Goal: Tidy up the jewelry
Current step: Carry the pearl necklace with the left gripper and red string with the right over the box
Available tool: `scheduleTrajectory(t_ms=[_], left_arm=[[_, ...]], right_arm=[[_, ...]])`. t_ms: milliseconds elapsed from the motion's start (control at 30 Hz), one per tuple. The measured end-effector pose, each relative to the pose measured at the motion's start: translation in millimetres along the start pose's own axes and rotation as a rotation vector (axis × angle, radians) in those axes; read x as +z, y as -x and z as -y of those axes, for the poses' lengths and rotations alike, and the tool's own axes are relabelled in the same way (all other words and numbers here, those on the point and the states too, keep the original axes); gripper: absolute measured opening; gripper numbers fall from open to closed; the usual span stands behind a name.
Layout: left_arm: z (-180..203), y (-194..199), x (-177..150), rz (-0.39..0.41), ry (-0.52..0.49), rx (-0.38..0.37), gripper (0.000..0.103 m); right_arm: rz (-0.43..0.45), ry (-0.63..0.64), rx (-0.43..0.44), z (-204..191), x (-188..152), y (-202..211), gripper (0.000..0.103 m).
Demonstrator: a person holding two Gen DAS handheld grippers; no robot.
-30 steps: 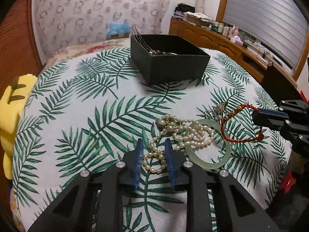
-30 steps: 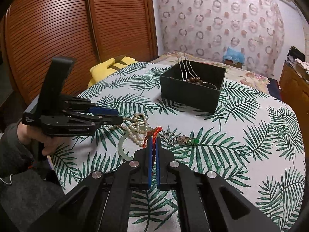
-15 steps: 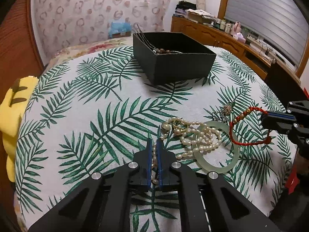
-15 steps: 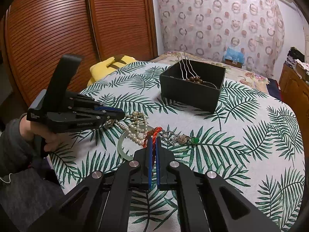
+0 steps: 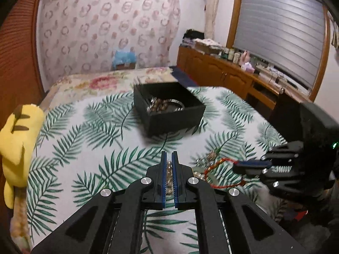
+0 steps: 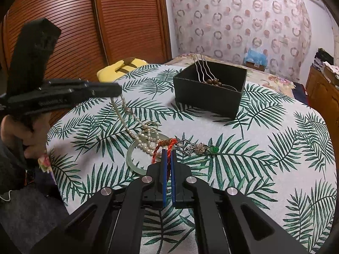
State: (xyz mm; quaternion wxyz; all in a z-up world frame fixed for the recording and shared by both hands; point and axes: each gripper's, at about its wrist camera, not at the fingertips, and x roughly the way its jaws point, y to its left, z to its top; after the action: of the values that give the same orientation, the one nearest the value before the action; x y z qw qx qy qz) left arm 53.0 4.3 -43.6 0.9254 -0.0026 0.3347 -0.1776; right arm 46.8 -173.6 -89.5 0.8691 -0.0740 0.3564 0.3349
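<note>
No text, label or number is clear enough to read.

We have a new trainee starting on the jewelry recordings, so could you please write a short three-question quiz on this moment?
1. True or false: the left gripper is shut on the pearl necklace.
2. What does the right gripper grip? A) jade bangle B) red cord bracelet C) green-stone pendant
3. Fill in: the black box stands on the ____-print cloth.

Key
1. True; the strand hangs from it down to the cloth.
2. B, the red cord bracelet; the jade bangle and pendant lie free.
3. Leaf.
</note>
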Motion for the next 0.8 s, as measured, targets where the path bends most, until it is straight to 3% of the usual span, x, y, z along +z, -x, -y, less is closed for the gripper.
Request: scheduleTrajectory(t_ms=[800], left_arm=[[19,17,73,0.178,-0.04,-0.031,0.004]], right_arm=[[0.074,0.013,-0.014,8,40,9,0.004]])
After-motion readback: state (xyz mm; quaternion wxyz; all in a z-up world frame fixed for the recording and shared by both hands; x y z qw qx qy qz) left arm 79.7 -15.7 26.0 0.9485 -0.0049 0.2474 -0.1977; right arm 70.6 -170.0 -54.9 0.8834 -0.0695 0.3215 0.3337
